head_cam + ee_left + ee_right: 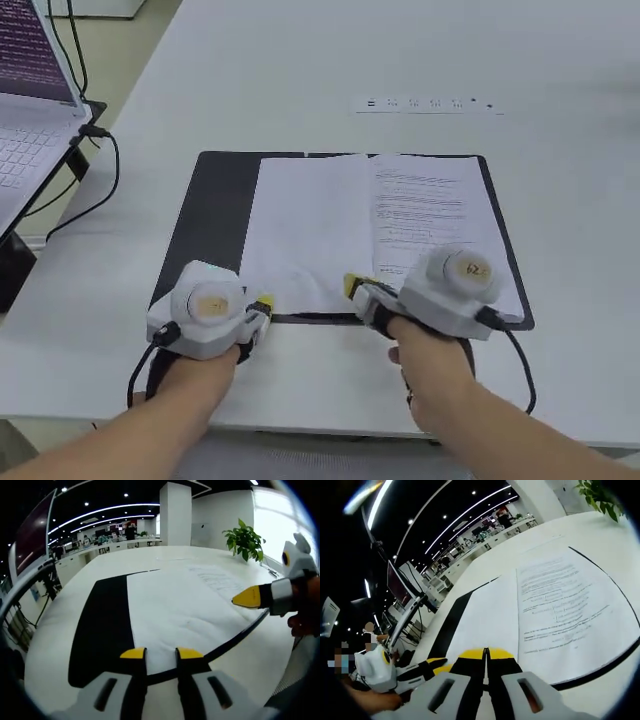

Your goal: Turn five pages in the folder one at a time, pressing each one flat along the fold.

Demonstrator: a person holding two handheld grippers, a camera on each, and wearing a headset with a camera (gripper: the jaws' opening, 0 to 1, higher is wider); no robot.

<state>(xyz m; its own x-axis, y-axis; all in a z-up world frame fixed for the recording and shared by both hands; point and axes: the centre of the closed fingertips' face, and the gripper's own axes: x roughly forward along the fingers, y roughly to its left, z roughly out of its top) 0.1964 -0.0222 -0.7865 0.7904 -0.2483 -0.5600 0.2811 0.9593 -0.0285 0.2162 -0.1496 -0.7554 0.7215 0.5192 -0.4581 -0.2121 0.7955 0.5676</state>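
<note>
now left gripper [161, 654] jaws narrowly parted, tips at near edge of folder [215, 215]; right gripper [485, 653] jaws pressed together at fold's near end. folder black, open flat on white table [300, 70]; left page [310, 220] blank, right page [430, 210] printed.

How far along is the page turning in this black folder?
Done: the black folder lies open, with a blank white sheet flat on its left side, so at least one page looks turned; how many, unclear. In hand: the right gripper, jaws shut, sits at the fold's near end; the left gripper, jaws open, is at the blank sheet's near edge. Left: the printed page on the right.
</note>
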